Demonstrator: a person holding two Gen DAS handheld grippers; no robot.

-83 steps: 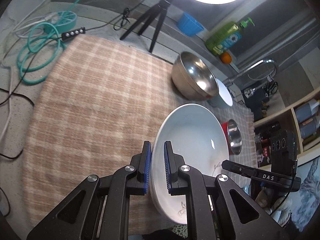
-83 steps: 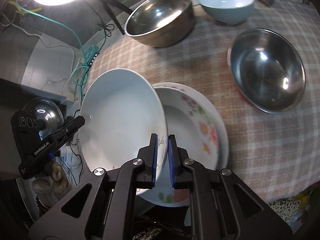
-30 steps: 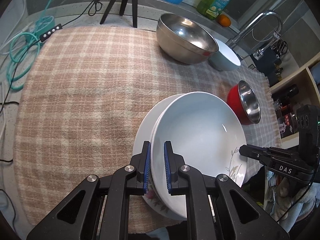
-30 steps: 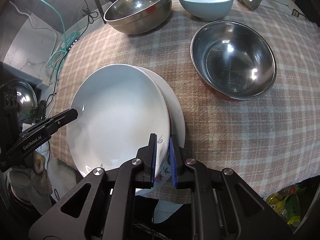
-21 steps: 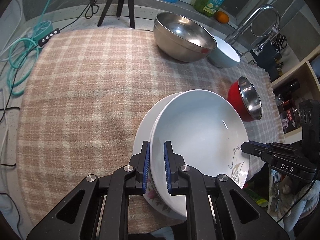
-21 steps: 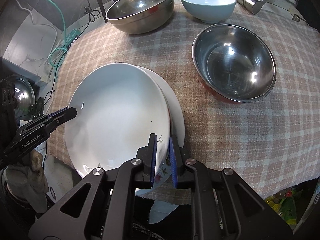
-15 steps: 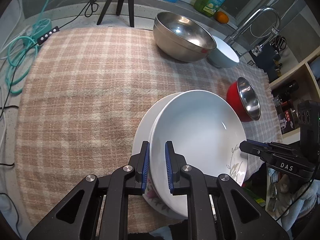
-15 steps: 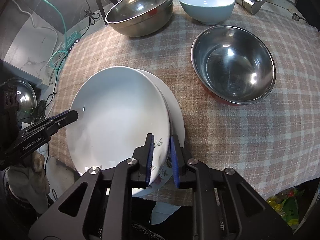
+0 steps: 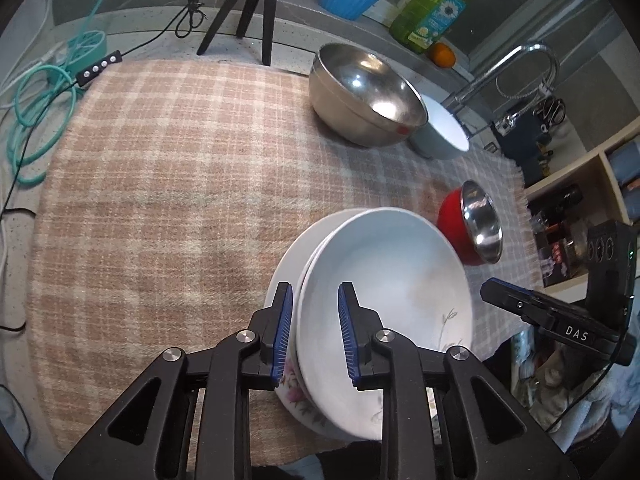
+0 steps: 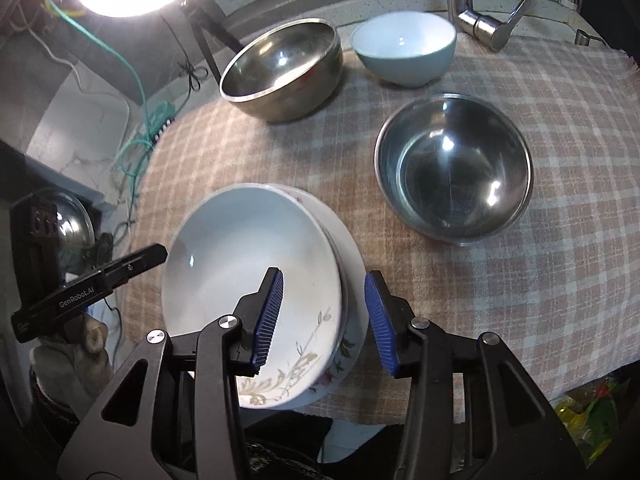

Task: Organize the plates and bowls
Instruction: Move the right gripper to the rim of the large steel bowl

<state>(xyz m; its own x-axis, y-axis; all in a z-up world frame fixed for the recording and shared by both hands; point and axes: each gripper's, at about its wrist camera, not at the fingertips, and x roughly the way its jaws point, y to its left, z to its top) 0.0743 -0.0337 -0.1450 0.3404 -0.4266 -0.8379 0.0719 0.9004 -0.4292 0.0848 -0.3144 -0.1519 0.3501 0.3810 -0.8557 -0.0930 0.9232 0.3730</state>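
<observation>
Opening both tools: your left tool [image 9: 312, 328] straddles the white plate's [image 9: 384, 280] near rim with slim gaps either side, pads off it; your right tool [image 10: 324, 320] spreads wider around the opposite rim, holding nothing. The white plate sits nested on the floral plate [image 10: 352, 320], lower centre of frame, on the checked cloth [image 9: 160, 200] over the table.

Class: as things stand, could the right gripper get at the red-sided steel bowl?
Probably yes. The right gripper is opening around the white plate; bare cloth lies before the red-sided steel bowl.
</observation>
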